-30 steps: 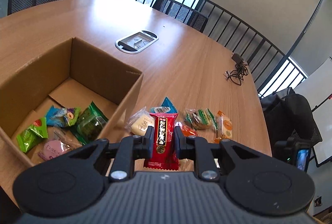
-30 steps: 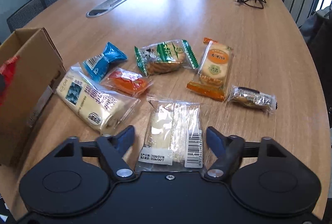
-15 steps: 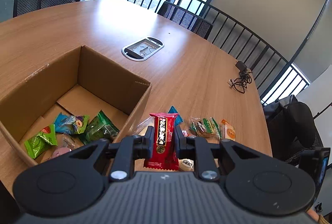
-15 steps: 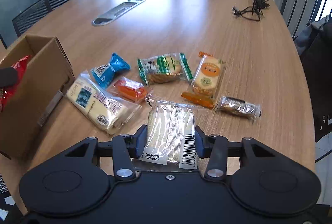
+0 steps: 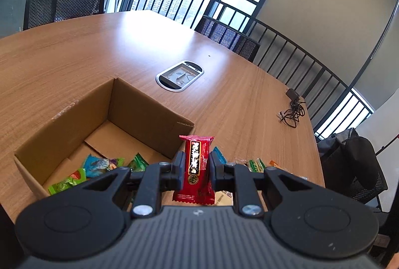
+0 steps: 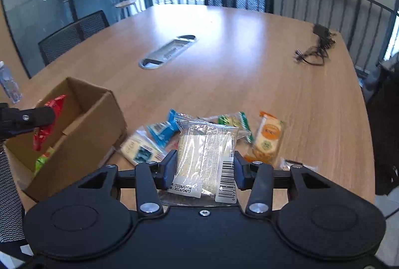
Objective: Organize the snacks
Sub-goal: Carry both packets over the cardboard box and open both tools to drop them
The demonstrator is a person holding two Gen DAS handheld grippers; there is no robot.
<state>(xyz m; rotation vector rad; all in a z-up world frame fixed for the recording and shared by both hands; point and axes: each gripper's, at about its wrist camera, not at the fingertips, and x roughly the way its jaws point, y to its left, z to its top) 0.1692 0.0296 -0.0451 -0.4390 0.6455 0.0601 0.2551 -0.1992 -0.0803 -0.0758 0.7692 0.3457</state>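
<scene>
My left gripper is shut on a red snack packet and holds it above the near right corner of the open cardboard box. The box holds several green and blue snack packets. In the right wrist view the left gripper holds the red packet over the box. My right gripper is shut on a clear packet of pale biscuits, lifted off the table.
Loose snacks lie on the wooden table right of the box: a blue packet, a white packet, a green packet, an orange packet. A cable port and a black cable lie farther back. Chairs and a railing surround the table.
The right gripper closed on the clear biscuit packet and lifted it off the table. The left gripper rose and moved left over the box with the red packet.
</scene>
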